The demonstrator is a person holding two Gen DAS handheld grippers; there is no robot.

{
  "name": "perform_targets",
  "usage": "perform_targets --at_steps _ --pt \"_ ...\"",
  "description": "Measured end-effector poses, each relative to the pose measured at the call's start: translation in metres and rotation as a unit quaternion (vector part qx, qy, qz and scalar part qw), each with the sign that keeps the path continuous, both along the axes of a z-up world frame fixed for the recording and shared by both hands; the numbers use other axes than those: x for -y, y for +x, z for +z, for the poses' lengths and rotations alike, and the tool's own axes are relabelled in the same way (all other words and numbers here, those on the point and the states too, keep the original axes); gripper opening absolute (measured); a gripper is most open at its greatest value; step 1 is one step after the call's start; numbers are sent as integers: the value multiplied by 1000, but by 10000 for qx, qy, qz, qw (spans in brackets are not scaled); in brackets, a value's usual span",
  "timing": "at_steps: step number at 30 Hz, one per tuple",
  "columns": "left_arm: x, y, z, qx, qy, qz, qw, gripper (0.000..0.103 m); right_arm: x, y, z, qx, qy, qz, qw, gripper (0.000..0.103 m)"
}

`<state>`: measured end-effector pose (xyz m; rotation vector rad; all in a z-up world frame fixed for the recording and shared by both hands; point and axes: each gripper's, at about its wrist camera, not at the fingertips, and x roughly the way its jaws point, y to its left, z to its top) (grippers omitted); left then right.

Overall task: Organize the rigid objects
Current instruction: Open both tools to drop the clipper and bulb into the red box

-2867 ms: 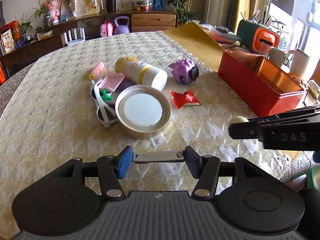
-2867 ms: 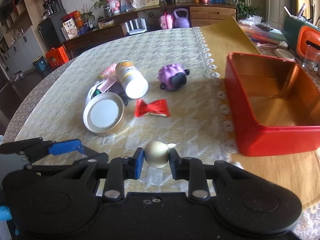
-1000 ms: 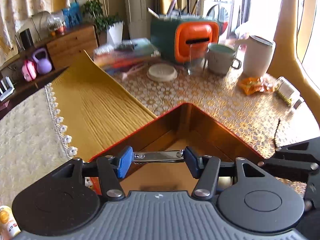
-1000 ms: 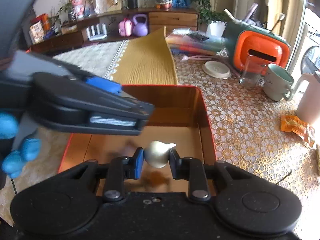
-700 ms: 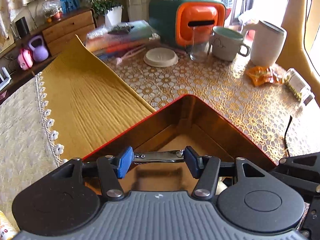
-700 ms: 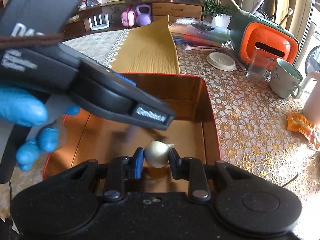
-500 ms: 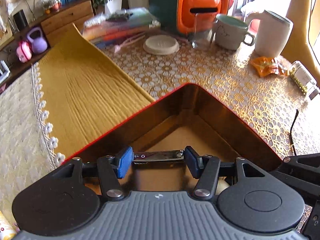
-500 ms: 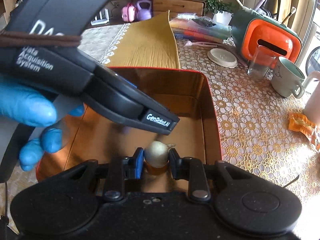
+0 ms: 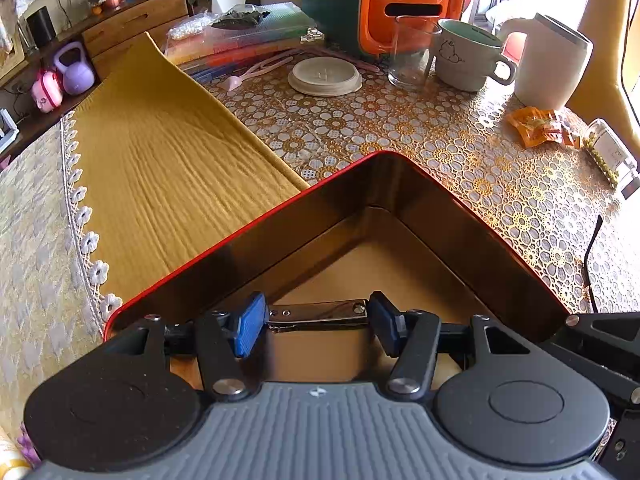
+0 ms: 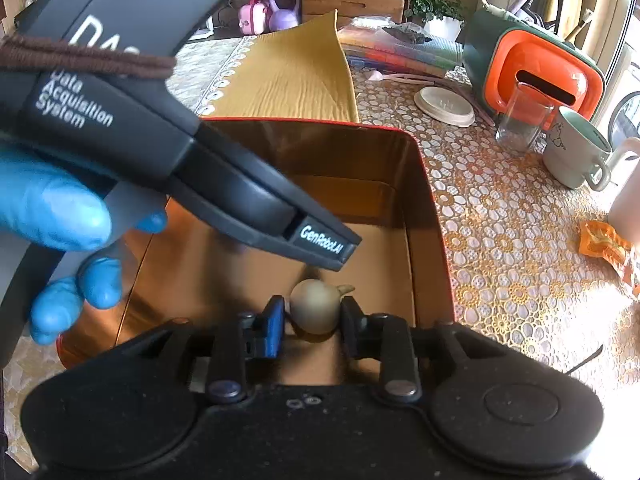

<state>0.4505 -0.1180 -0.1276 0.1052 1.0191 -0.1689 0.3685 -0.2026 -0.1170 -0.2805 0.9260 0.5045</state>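
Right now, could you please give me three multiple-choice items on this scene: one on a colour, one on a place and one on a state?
1. What colour is the inside of the red metal tin?
A. gold-brown
B. white
C. blue

2. Where does the clear drinking glass stand?
A. in the tin
B. beside the pale mug, before the orange-fronted appliance
C. on the mustard cloth

3. What state is the left gripper in?
A. open, empty
B. shut on a silver metal nail clipper
C. shut on a coin

Answers:
1 A: its inner walls shine gold-brown.
2 B: it stands next to the mug on the patterned tablecloth.
3 B: both pads press the clipper's ends.
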Motion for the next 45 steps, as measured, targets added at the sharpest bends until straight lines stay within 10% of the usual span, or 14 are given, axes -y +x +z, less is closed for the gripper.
perform_targets --at_steps 45 --pt "-55 -167 113 1406 -317 -40 9895 76 6 -100 86 803 784 -158 9936 81"
